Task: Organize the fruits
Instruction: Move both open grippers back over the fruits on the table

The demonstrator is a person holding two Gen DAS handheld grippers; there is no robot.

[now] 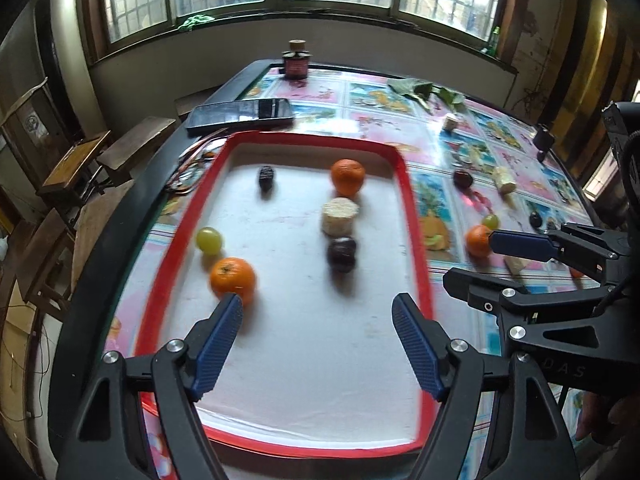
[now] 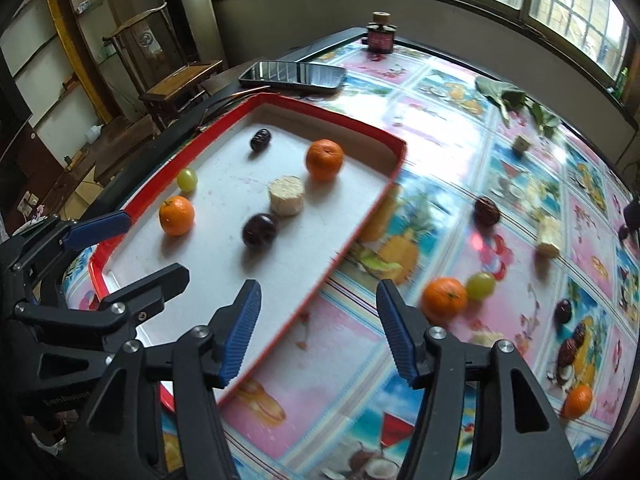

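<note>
Left wrist view: the left hand-held gripper (image 1: 318, 312) hangs spread wide and empty over the near half of the red tray (image 1: 416, 216) on the desk (image 1: 360, 88). An orange (image 1: 233, 280) lies in the tray just beyond its left fingertip; a dark plum (image 1: 341, 252) sits farther in, toward the tray's middle.

Right wrist view: the right hand-held gripper (image 2: 319, 300) is parted with nothing between its fingers, straddling the tray's near right rim (image 2: 344, 256). Outside the tray, another orange (image 2: 445, 299) touching a green grape (image 2: 480, 285) lies just right of its right fingertip.
</note>
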